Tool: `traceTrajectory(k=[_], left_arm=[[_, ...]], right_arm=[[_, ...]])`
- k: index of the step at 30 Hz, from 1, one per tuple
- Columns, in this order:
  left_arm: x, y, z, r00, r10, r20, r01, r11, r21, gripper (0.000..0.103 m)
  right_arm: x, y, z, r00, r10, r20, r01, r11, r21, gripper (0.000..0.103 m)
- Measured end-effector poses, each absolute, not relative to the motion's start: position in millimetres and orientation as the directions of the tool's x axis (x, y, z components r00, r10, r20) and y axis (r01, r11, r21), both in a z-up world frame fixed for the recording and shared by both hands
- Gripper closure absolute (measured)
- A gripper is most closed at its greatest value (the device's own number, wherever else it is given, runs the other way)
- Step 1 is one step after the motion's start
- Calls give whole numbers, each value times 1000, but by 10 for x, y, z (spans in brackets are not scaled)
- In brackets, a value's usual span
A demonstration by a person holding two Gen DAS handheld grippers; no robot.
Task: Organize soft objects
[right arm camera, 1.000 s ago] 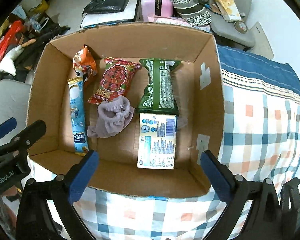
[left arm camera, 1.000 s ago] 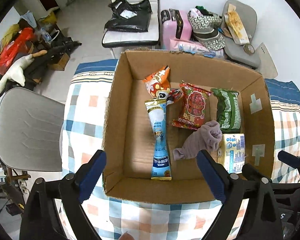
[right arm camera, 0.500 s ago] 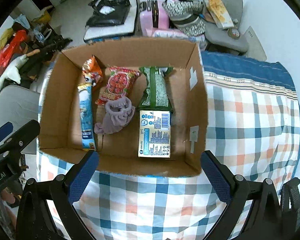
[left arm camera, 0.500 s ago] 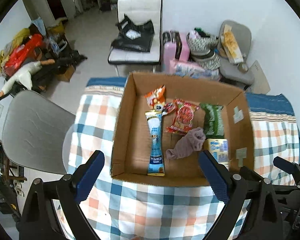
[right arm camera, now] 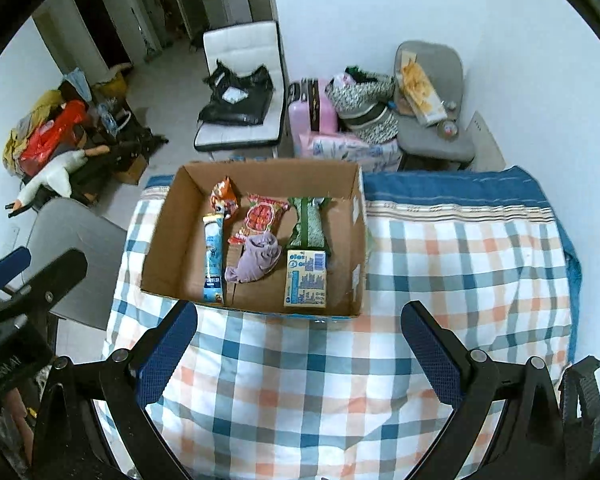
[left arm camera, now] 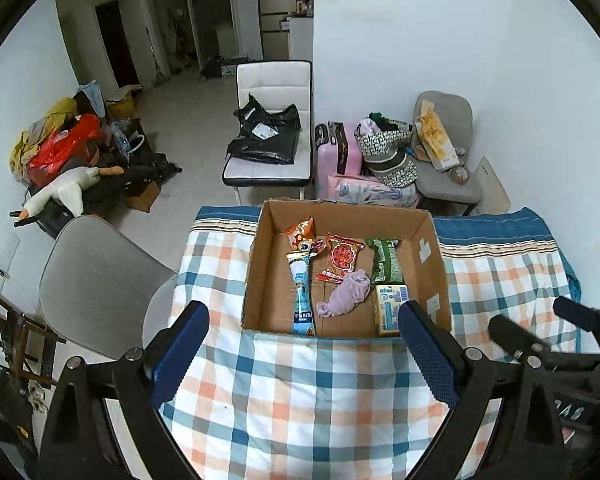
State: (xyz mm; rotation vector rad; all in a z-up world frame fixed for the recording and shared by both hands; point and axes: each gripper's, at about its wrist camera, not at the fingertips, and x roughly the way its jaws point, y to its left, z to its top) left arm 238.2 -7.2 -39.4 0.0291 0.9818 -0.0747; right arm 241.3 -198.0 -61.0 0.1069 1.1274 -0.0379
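Note:
A cardboard box [left arm camera: 260, 272] [right arm camera: 162, 232] stands on the checked cloth. In it lie an orange snack bag [left arm camera: 300, 233] [right arm camera: 223, 197], a long blue tube pack [left arm camera: 301, 292] [right arm camera: 213, 256], a red packet [left arm camera: 341, 258] [right arm camera: 260, 218], a green packet [left arm camera: 386, 266] [right arm camera: 309, 220], a purple sock [left arm camera: 346, 298] [right arm camera: 256, 260] and a yellow-blue carton [left arm camera: 390, 308] [right arm camera: 306, 278]. My left gripper [left arm camera: 303, 354] is open and empty, high above the table's near side. My right gripper [right arm camera: 299, 354] is open and empty, also back from the box.
The checked cloth [right arm camera: 460, 264] covers the table, with a blue band at the far edge. A grey chair [left arm camera: 96, 280] stands at the left. Behind the table are a white chair with a black bag [left arm camera: 272, 140], a pink suitcase [left arm camera: 338, 152] and a grey chair with clutter [left arm camera: 444, 148].
Both grippers have pulled up and back from the box, which now looks smaller and farther. Both stay open and empty. The items in the box have not moved.

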Motion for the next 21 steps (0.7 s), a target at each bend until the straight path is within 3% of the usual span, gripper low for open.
traceTrajectory(k=[21], left_arm=[[1717,10,349,652,-60,-756,74,997,-16,6]], right_arm=[[1555,-2063,440,568,-7,-823,93,994,56,0]])
